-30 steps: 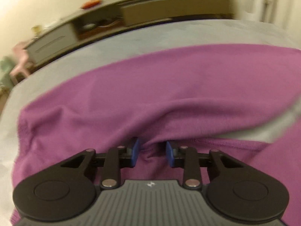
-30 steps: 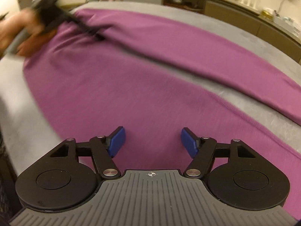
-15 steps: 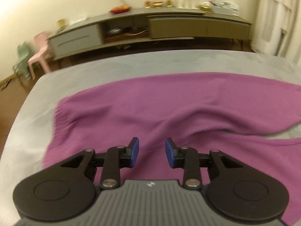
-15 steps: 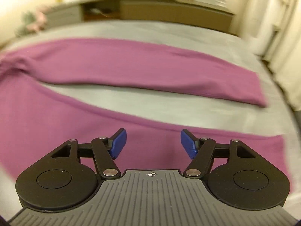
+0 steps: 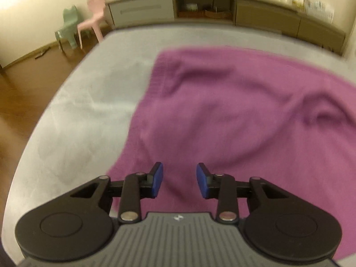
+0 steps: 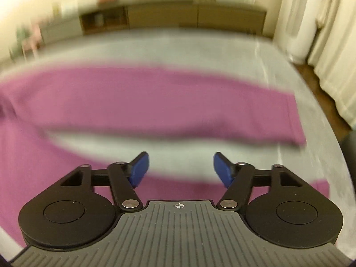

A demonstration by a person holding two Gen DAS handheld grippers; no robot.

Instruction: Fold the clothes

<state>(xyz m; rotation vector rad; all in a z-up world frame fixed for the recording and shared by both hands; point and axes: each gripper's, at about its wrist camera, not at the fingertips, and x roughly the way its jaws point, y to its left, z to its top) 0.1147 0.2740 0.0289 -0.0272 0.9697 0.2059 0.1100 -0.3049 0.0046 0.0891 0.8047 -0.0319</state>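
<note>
Purple garment [image 5: 233, 115] spread on grey bed [image 5: 89, 115], beneath both empty tongs

No readable text, label, brand name or number in either view, small white emblem on the grey ribbed housing behind the left gripper [image 5: 179, 180], small white crosshair mark on the housing behind the right gripper [image 6: 180, 169], neither carrying lettering
</note>
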